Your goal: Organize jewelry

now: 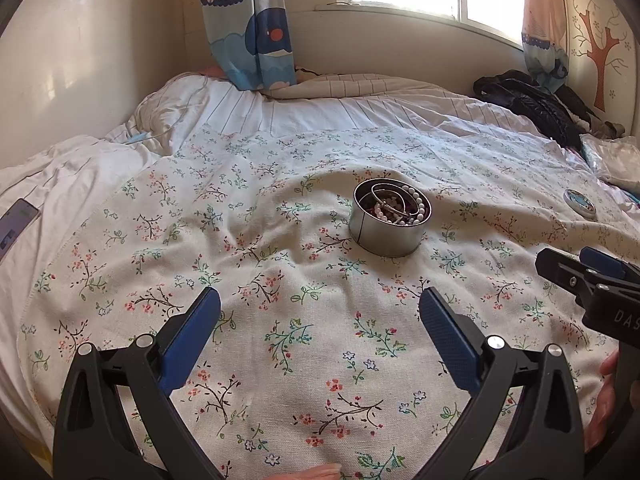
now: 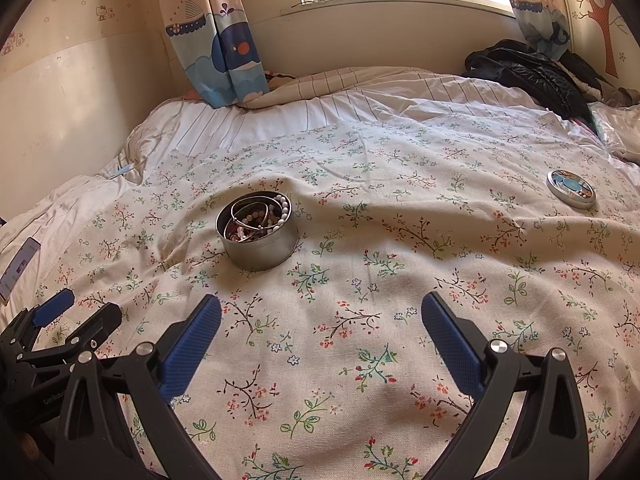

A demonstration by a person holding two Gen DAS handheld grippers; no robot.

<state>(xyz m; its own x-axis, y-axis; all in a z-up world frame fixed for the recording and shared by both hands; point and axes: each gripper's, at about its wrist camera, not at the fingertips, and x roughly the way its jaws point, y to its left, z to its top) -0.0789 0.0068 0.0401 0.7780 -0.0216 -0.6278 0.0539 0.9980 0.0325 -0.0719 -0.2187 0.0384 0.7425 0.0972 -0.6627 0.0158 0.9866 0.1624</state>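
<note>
A round silver tin (image 1: 386, 236) (image 2: 260, 250) stands open on the floral bedspread, holding a white bead bracelet (image 1: 416, 204) (image 2: 283, 210), thin metal bangles and dark beads. Its lid (image 1: 579, 205) (image 2: 571, 189), with a blue picture on top, lies apart to the right. My left gripper (image 1: 320, 312) is open above the cloth, nearer to me than the tin, with nothing between its fingers. My right gripper (image 2: 321, 314) is open too, right of the tin and empty. Each gripper shows at the edge of the other's view (image 1: 576, 270) (image 2: 76, 312).
A phone (image 1: 16, 222) (image 2: 18, 264) lies on the white sheet at the far left. A black jacket (image 1: 532, 104) (image 2: 532, 76) is heaped at the back right by the wall. Whale-print curtains (image 1: 248, 28) hang behind the bed. A hand (image 1: 608, 392) holds the right gripper.
</note>
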